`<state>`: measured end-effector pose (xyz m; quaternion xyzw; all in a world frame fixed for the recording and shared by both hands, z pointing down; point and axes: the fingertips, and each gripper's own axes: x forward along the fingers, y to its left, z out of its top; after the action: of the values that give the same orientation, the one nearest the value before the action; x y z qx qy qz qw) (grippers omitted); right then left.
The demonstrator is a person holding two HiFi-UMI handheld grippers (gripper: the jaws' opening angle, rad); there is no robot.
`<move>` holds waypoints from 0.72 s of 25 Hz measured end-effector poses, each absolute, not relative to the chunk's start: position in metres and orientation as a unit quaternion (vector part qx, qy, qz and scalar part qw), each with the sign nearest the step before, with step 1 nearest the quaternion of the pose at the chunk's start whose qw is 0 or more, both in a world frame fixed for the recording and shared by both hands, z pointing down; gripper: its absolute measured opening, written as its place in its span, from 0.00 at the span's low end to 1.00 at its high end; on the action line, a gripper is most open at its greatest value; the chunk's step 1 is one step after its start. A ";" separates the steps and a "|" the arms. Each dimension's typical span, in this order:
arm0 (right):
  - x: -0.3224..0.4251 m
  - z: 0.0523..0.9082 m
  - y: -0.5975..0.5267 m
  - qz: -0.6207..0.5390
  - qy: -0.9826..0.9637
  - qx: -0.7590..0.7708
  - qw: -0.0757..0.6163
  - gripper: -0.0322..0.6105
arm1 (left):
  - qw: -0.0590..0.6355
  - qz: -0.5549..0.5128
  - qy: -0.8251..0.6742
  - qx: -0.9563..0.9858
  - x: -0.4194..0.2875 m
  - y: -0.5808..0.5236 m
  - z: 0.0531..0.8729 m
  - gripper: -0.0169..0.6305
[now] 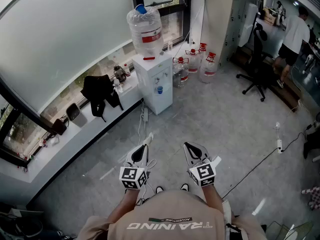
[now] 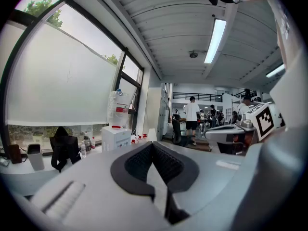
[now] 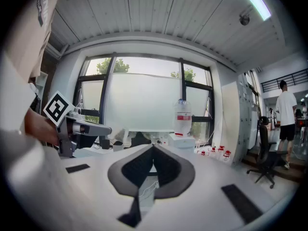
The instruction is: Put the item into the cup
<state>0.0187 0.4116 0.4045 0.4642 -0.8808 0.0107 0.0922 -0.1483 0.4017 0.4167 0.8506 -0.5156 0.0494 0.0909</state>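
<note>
I see no item to be put away in any view. A small blue cup-like thing point(image 1: 159, 90) sits in the tap niche of the white water dispenser point(image 1: 153, 81). Both grippers hang at waist height over the grey floor, pointed toward the dispenser. The left gripper point(image 1: 145, 144) has its jaws closed tip to tip with nothing between them; its own view shows the pads meeting point(image 2: 153, 144). The right gripper point(image 1: 187, 146) is likewise shut and empty, pads meeting point(image 3: 153, 147). Each shows in the other's view: the right gripper point(image 2: 231, 134) and the left gripper point(image 3: 72, 124).
A large water bottle point(image 1: 145, 29) tops the dispenser, and spare bottles point(image 1: 195, 61) stand beside it. A black bag point(image 1: 100, 91) lies on the window sill. A black office chair point(image 1: 257, 79) and a standing person point(image 1: 292, 39) are at the far right. A cable point(image 1: 260, 159) crosses the floor.
</note>
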 end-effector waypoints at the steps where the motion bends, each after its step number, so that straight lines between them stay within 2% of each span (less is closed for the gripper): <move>1: 0.018 0.406 0.412 0.010 -0.882 0.463 0.092 0.07 | 0.091 0.049 -0.516 0.850 -0.148 0.402 0.418 0.04; 18: 0.009 0.412 0.404 0.010 -0.876 0.472 0.098 0.07 | 0.089 0.056 -0.519 0.848 -0.169 0.398 0.423 0.04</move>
<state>0.0094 0.4041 0.4119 0.4720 -0.8760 0.0102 0.0982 -0.1692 0.3981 0.4232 0.8480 -0.5193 0.0564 0.0890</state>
